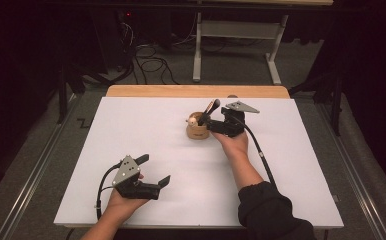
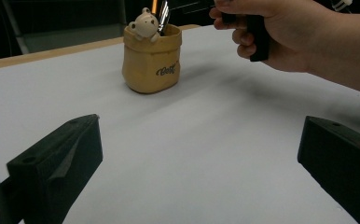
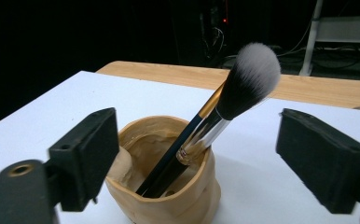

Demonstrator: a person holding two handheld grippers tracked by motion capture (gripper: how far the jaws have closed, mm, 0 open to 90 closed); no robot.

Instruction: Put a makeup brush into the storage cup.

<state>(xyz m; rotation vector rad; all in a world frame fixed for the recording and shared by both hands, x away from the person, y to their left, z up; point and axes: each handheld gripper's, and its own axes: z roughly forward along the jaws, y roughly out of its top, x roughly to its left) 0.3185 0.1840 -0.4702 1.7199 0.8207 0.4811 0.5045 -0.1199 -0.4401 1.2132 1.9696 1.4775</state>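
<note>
A tan, sack-shaped pot (image 1: 197, 131) with a small bear figure (image 2: 144, 24) on its rim stands on the white sheet, right of centre toward the back. A make-up brush (image 3: 250, 81) with a fluffy black-and-white head leans out of it, and a second dark handle with a gold band (image 3: 209, 105) leans beside it. My right gripper (image 1: 211, 122) is at the pot's right side and open; its jaws flank the brush without touching it (image 3: 204, 144). My left gripper (image 1: 153, 170) rests near the front left, open and empty, pointing toward the pot (image 2: 152, 60).
The white sheet (image 1: 146, 125) covers a wooden table whose far edge (image 1: 196, 91) shows behind the pot. Beyond it stand a white desk frame (image 1: 236, 45) and floor cables (image 1: 151, 62). The right hand (image 2: 280, 32) hangs just right of the pot.
</note>
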